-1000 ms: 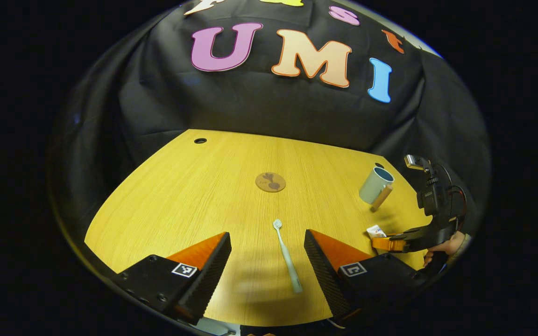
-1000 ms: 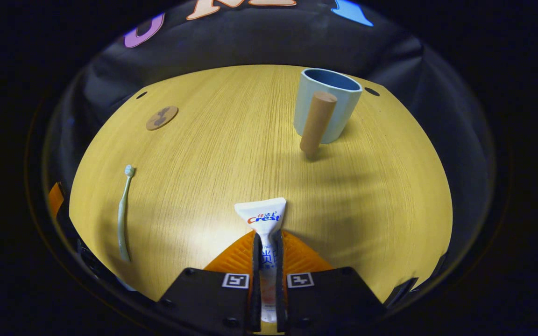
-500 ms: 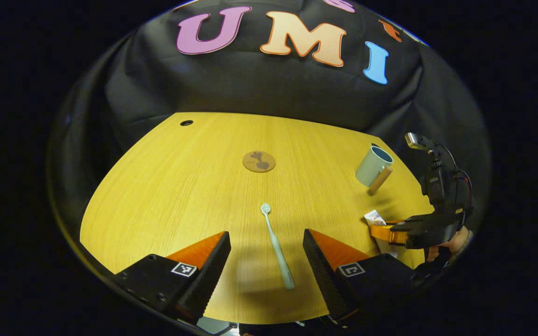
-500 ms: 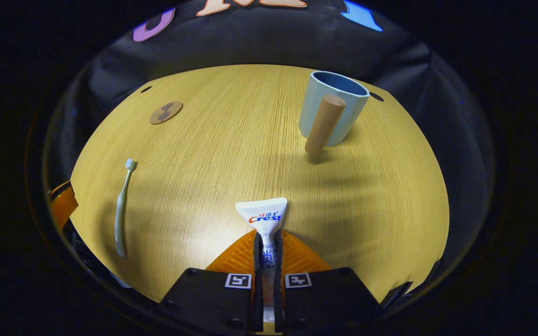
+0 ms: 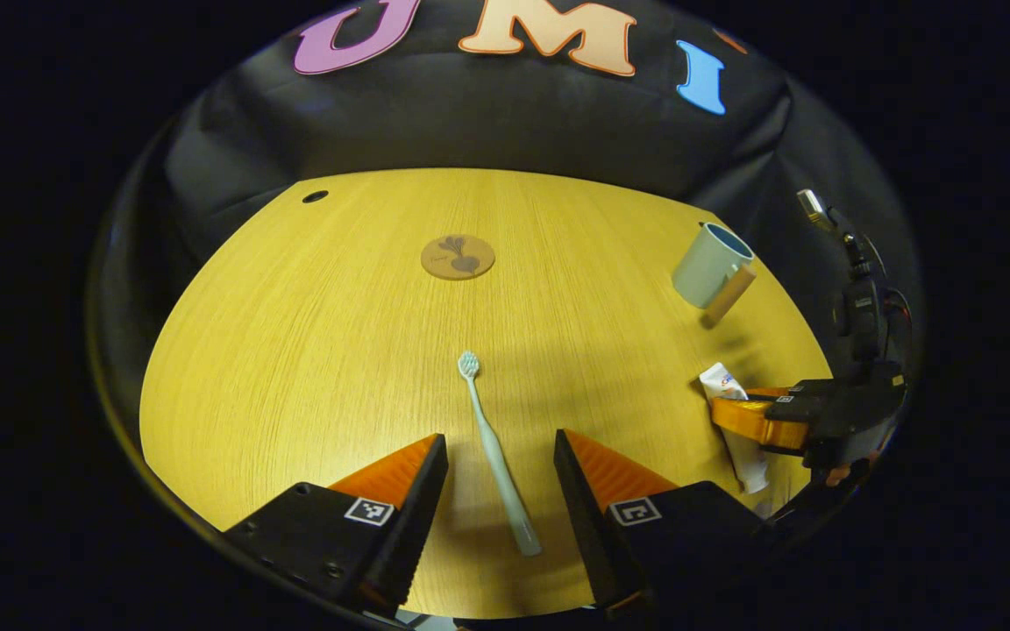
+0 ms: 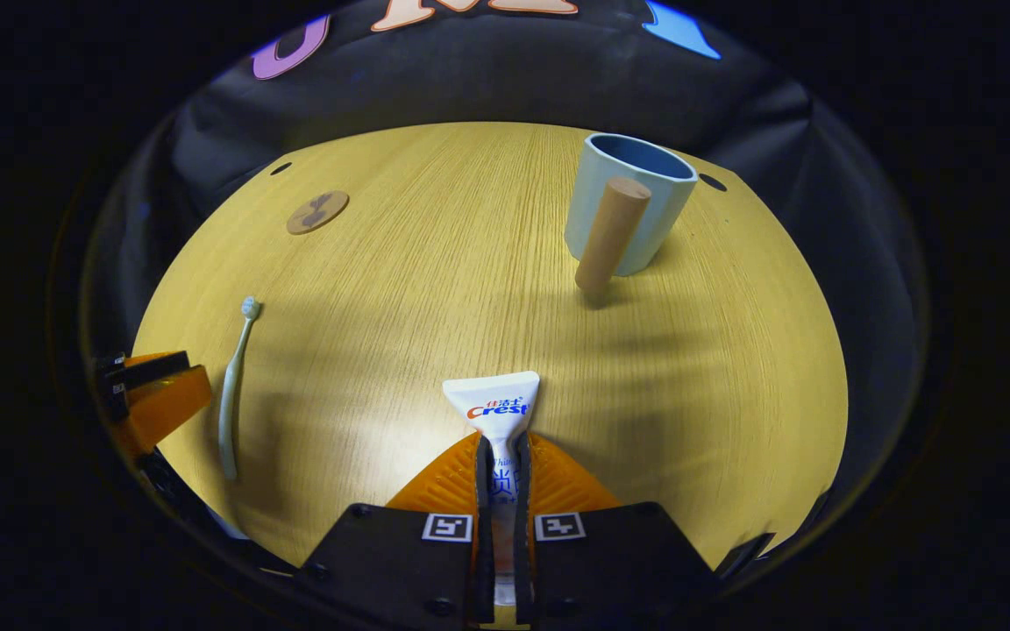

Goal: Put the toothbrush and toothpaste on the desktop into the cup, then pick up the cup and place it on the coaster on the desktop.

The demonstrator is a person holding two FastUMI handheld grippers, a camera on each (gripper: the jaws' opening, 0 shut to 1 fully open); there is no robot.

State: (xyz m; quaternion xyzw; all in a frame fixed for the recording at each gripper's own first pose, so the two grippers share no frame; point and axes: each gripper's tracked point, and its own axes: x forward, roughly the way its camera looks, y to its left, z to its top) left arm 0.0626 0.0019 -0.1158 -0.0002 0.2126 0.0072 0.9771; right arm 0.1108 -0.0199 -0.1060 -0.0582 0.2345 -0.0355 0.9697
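Observation:
A pale green toothbrush lies flat on the wooden desktop, its handle end between the fingers of my open left gripper. My right gripper is shut on the white toothpaste tube, whose flat end sticks out ahead of the fingers. That same right gripper with the tube appears at the right of the left gripper view. A light blue cup with a wooden peg handle stands upright beyond it. The round brown coaster lies farther back. The toothbrush also lies at the left of the right gripper view, beside my left gripper.
Small cable holes sit near the desktop's back corners, one just behind the cup. Black cloth hangs close behind the far edge. Bare wood lies between the toothbrush, the coaster and the cup.
My left gripper has moved forward and down over the toothbrush, so the handle now lies between its fingers. My right gripper keeps hold of the toothpaste and has barely shifted.

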